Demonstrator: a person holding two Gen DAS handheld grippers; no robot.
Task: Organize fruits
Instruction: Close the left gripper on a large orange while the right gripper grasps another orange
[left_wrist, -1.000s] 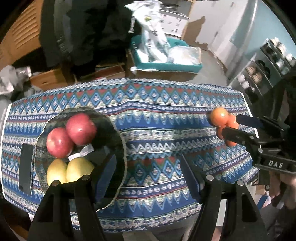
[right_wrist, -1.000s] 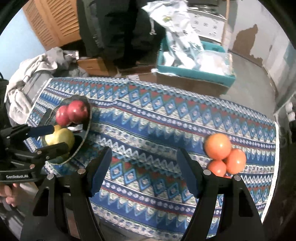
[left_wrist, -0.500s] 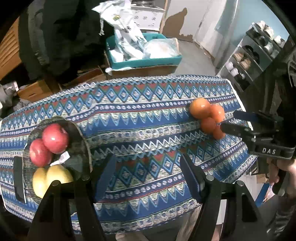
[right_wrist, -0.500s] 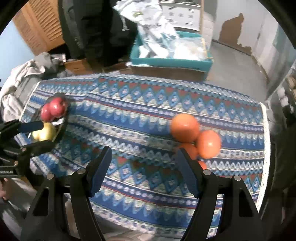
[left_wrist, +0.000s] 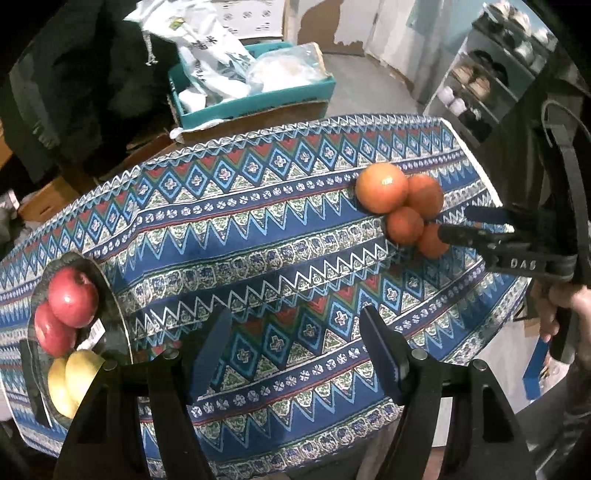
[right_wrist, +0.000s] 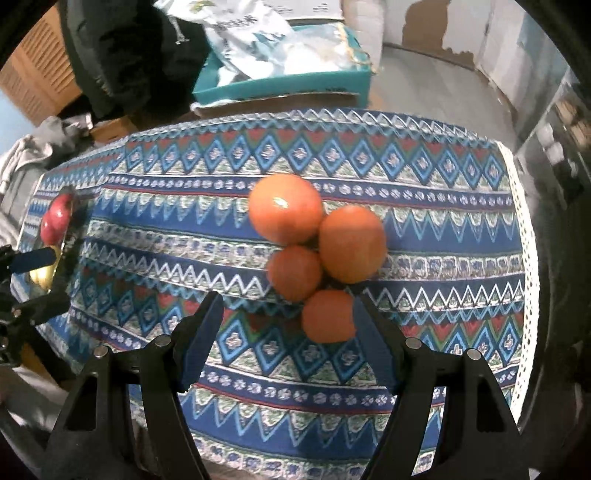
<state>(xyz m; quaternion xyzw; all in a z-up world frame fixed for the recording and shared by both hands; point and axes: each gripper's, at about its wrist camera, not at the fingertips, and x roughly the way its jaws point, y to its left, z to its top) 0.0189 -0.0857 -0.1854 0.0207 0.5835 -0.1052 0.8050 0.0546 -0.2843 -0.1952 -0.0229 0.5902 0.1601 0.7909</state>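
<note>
Several oranges (right_wrist: 314, 251) lie in a tight cluster on the patterned tablecloth (right_wrist: 443, 192); they also show in the left wrist view (left_wrist: 399, 199) at the right. My right gripper (right_wrist: 288, 332) is open, and the nearest orange (right_wrist: 328, 315) sits just beyond its right finger. It also shows in the left wrist view (left_wrist: 469, 225) beside the cluster. A dark plate (left_wrist: 110, 295) at the left holds two red apples (left_wrist: 68, 314) and two yellow fruits (left_wrist: 72, 380). My left gripper (left_wrist: 295, 350) is open and empty over the cloth's front.
A teal box (left_wrist: 255, 99) with white bags stands behind the table on cardboard. A shelf with shoes (left_wrist: 480, 85) is at the far right. The table's right edge (right_wrist: 524, 258) lies close to the oranges. Dark clothing (left_wrist: 92, 74) hangs behind left.
My right gripper has moved forward and right, up to the oranges, which now fill its view. My left gripper has swung right, away from the plate. Both stay open.
</note>
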